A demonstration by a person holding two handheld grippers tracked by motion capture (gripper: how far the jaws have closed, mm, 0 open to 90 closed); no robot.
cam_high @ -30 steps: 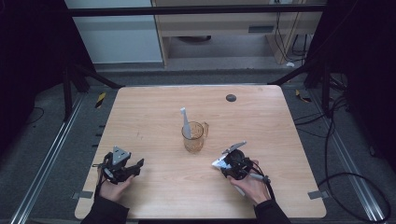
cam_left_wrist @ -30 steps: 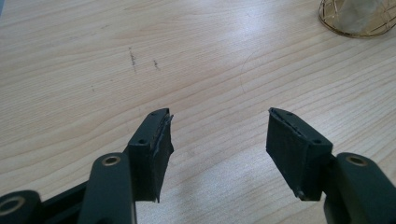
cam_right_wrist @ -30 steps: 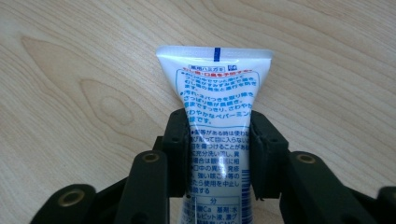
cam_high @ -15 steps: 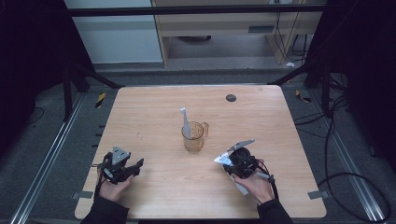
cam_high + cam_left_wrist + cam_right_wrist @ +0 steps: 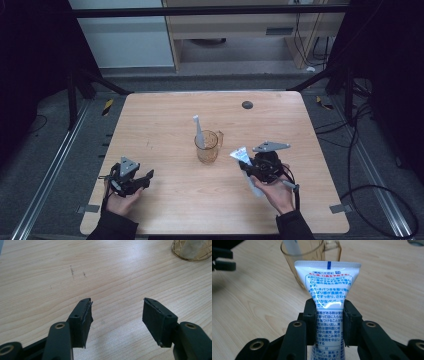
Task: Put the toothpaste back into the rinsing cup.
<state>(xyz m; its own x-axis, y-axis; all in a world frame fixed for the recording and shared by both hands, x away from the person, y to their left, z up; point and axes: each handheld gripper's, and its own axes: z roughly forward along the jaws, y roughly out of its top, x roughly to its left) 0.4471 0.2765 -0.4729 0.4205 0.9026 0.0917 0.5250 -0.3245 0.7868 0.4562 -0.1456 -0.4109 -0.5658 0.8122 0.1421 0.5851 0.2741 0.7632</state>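
Toothpaste tube [image 5: 327, 297]: it is sitting clamped in the right gripper [image 5: 252, 167], lifted off the table at about 4 o'clock from the cup, crimped flat end leading and pointing toward it.
Right gripper: its jaws are squeezing the tube's middle from both sides, having just been closing on it with the tube between them; the hold looks mid-body so the tube is not drooping at either end.
Glass cup [image 5: 208, 147]: it is standing upright near the table's centre, handle turned toward 3 o'clock, its open mouth free enough to be taking another item.
Toothbrush [image 5: 198, 131]: it is leaning inside the cup toward 11 o'clock, head up above the rim, which is leaving the right half of the mouth open.
Left gripper [image 5: 142, 179]: it is resting low at about 8 o'clock from the cup, jaws spread apart and gripping nothing, seemingly waiting out of the way.
Table [image 5: 165, 120]: bare pale wood is showing between the left jaws in the left gripper view, with the cup's base at the upper right corner.
Likely aim: I am judging the tube is being carried to stand in the cup beside the brush.
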